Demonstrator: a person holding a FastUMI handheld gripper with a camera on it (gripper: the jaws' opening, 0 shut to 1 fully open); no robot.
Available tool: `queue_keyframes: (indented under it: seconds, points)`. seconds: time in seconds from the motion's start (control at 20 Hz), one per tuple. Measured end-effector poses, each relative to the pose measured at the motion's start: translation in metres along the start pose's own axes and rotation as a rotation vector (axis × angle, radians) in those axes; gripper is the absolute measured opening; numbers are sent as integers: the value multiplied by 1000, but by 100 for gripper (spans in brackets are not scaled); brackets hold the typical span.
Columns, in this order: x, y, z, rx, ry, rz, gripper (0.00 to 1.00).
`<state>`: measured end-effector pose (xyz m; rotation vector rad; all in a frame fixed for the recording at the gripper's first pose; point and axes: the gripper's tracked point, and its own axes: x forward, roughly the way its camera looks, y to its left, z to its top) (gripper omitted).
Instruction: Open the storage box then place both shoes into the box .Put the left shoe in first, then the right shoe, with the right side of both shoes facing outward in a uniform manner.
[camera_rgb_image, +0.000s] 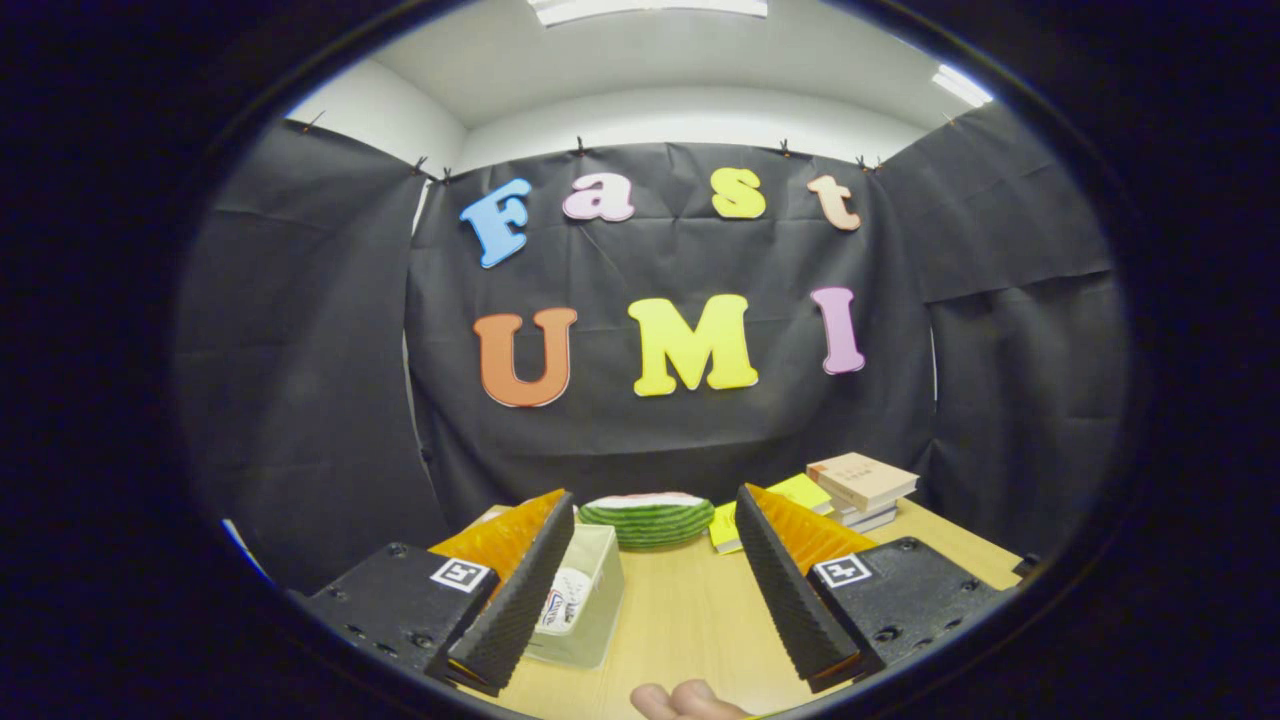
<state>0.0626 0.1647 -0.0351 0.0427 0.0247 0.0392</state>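
My gripper (655, 515) is open, its two fingers spread wide above the wooden table (690, 610) with nothing between them. A translucent storage box (585, 600) with a label on its side stands on the table against the inner face of the left finger (520, 590), partly hidden by it. The right finger (785, 590) stands well apart from the box.
A green striped watermelon-slice object (648, 518) lies beyond the fingers at the table's back. A stack of books (862, 488) and yellow notepads (795, 495) sit at the back right. A person's fingertips (685, 700) show at the near table edge.
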Motion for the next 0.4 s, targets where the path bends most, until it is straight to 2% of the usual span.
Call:
queue_keyframes:
  seconds: [0.4]
  points:
    - [-21, -20, -3, 8, 39, 24, 100]
